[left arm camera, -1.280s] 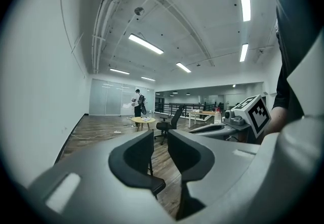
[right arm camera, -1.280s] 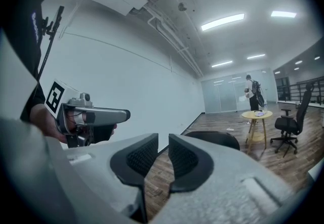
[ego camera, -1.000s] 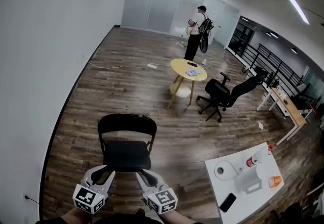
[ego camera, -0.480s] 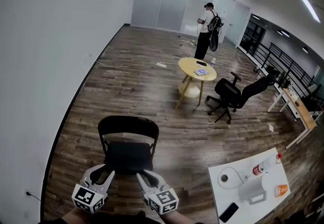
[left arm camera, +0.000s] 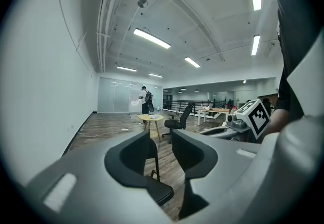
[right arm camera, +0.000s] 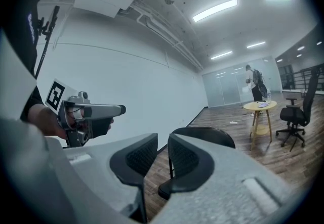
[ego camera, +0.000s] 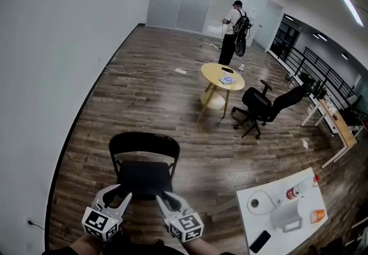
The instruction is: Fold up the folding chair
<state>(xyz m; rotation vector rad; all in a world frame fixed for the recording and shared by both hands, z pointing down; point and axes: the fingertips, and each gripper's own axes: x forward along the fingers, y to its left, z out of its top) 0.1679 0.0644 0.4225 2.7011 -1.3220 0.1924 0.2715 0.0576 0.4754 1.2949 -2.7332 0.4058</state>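
Wooden floor (ego camera: 172, 104); left hand-held gripper (ego camera: 119, 194) empty, jaws just opening, near chair (ego camera: 144, 176)

I hold both grippers side by side, low before me, pointing forward and nearly level. The left gripper (ego camera: 117, 194) has just been opening its jaws; they stand apart, nothing between them. The right gripper (ego camera: 167, 196) keeps only a narrow gap between its jaws, which is also empty.

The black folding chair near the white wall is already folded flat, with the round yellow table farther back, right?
Not folded: the head view shows the black folding chair standing open, seat down. It is near the white wall, with the round yellow table farther back.
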